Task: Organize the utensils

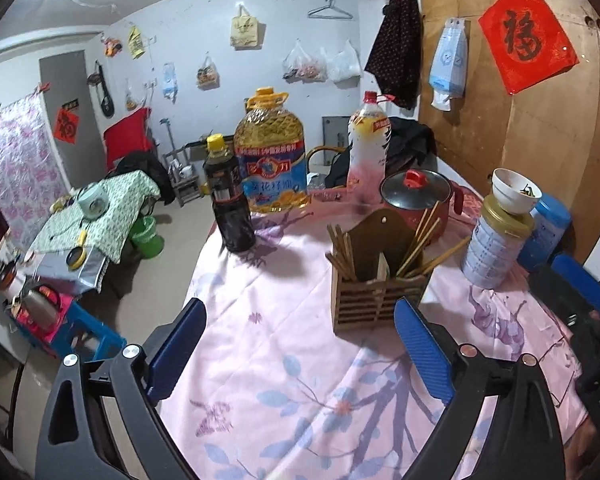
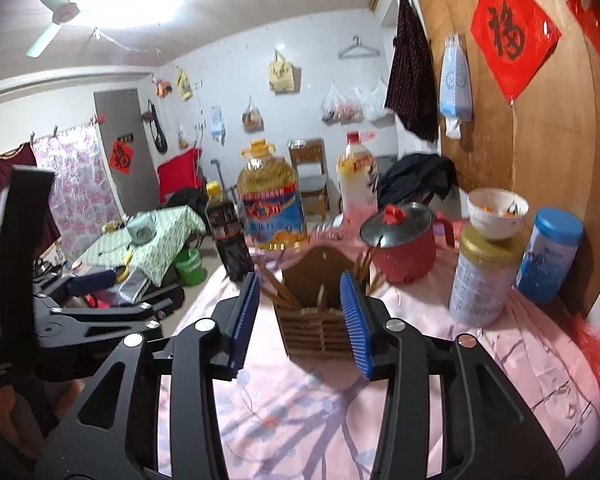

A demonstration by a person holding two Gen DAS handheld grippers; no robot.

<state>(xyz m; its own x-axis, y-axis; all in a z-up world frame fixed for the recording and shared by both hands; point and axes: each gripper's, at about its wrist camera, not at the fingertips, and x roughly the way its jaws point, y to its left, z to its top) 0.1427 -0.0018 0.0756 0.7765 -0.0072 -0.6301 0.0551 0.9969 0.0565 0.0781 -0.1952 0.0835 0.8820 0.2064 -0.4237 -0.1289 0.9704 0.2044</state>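
Blue pads (image 2: 356, 320) of the right tool (image 2: 300, 320) stand narrowly apart, empty, chopstick holder (image 2: 320, 320) just ahead; left tool (image 1: 300, 352) gapes wide, empty. Approach underway; next, likely straightening splayed chopsticks (image 1: 420, 236).

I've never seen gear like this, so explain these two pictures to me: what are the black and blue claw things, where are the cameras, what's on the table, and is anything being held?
There is no robot here. A person holds a pair of hand-operated tongs in each hand, and a wide-angle camera on each one looks forward along its blue-padded fingers. One picture comes from the left tongs, the other from the right tongs. Both are open and hold nothing. On the pink flowered tablecloth stands a wooden utensil holder with chopsticks sticking out. Behind it are a dark sauce bottle, a big oil jug, a red pot and a tin with a bowl on top.
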